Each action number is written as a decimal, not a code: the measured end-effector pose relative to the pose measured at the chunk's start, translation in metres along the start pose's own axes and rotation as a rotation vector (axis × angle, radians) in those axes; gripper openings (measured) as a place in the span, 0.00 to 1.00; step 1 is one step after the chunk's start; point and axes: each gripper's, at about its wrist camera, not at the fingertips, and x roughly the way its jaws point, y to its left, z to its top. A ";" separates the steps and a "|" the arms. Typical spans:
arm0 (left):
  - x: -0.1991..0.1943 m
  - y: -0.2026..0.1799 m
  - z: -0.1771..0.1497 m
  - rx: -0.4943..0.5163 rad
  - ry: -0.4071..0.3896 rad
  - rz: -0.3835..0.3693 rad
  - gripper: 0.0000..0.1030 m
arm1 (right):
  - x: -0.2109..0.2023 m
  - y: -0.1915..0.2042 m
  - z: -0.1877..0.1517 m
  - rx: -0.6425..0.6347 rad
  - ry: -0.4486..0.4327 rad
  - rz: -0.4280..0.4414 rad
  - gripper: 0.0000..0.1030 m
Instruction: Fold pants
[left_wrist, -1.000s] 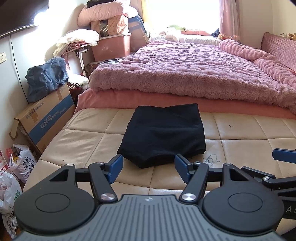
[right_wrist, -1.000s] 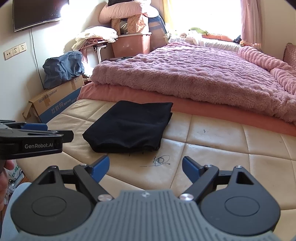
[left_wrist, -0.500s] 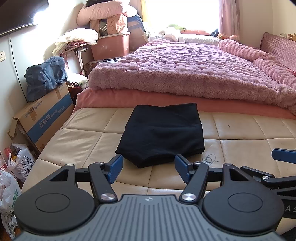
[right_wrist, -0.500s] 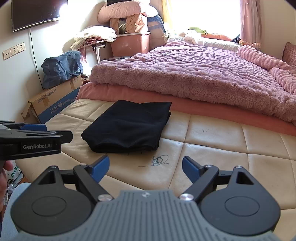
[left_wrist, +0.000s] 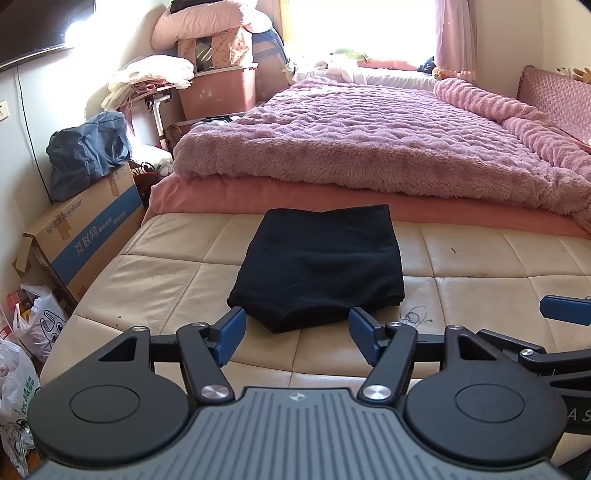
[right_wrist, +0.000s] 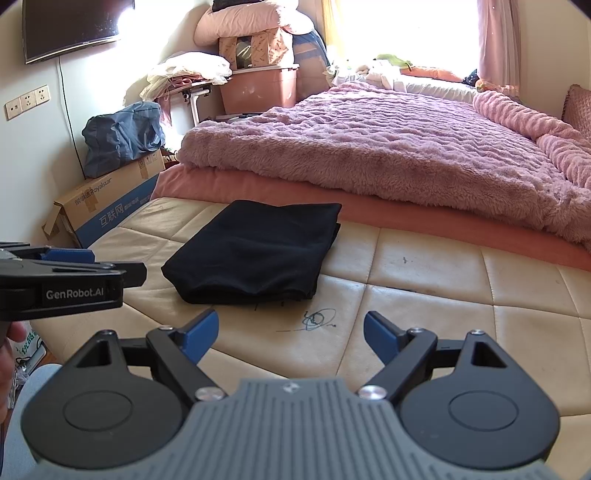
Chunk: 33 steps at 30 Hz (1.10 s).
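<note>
Both claws wide, pants (left_wrist: 317, 266) folded

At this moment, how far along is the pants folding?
Done: the black pants lie as a compact folded rectangle on the cream mattress. In hand: nothing; the left tongs and right tongs are both open and short of the cloth. Left: seemingly nothing, perhaps a final tidy.

pants (left_wrist: 317, 266) on cushion (left_wrist: 498, 295) | blanket (left_wrist: 362, 147) behind | box (left_wrist: 85, 243) left, probably floor
</note>
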 end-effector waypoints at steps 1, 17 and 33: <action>0.000 0.001 0.001 0.000 0.000 0.000 0.73 | 0.000 0.000 0.000 0.000 0.000 0.001 0.80; -0.001 -0.002 0.000 -0.004 -0.004 -0.005 0.73 | 0.000 -0.001 -0.001 0.001 0.001 -0.001 0.80; -0.006 -0.010 0.001 -0.019 -0.001 -0.004 0.78 | -0.001 -0.002 -0.003 0.006 0.004 -0.002 0.80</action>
